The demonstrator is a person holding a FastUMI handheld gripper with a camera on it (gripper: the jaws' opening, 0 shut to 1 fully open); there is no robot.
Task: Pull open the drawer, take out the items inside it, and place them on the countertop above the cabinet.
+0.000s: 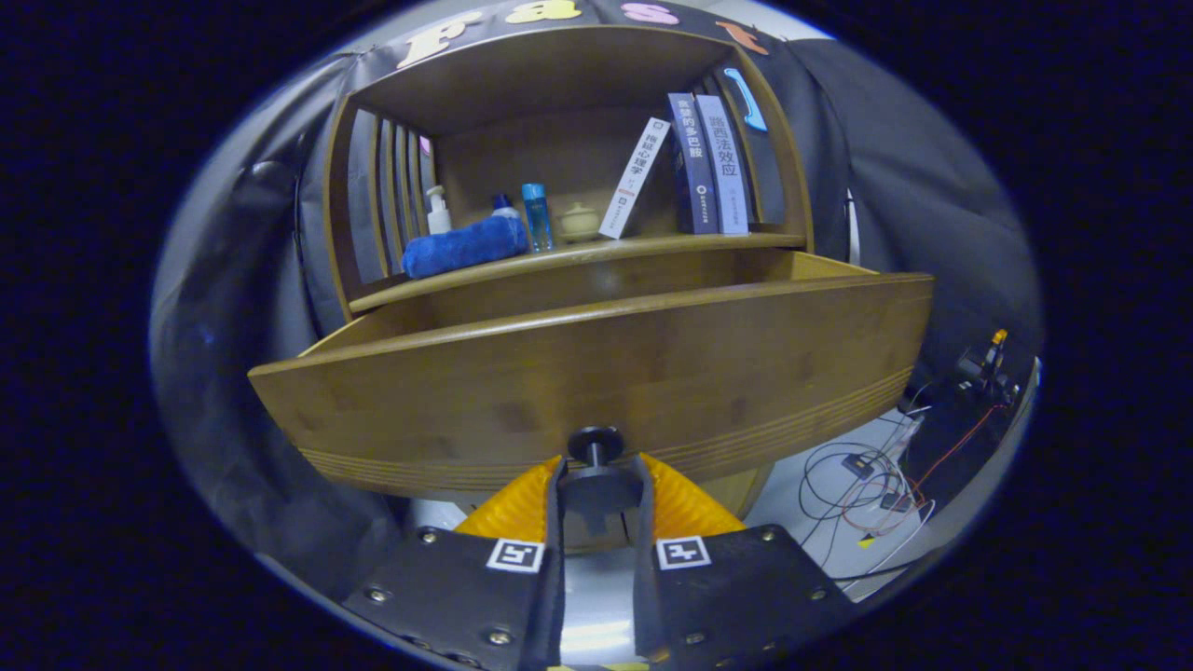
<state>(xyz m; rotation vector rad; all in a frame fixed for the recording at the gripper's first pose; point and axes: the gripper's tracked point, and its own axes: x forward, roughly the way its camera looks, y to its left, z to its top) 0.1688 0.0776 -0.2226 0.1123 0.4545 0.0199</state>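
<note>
The wooden drawer (596, 363) stands pulled out from the cabinet, and its front panel hides what lies inside. Its dark round knob (596, 444) sits low on the panel's middle. My gripper (598, 471) is shut on the knob's stem, with the orange-backed fingers (552, 489) pressing on either side of it. Beyond the drawer runs the countertop (652, 247) above the cabinet.
On the countertop lie a rolled blue towel (464, 245), a white pump bottle (437, 211), a blue bottle (536, 216), a small cream pot (579, 222) and three books (708, 163), one leaning. Slatted side walls and a top board enclose it. Cables (867, 480) trail on the floor to the right.
</note>
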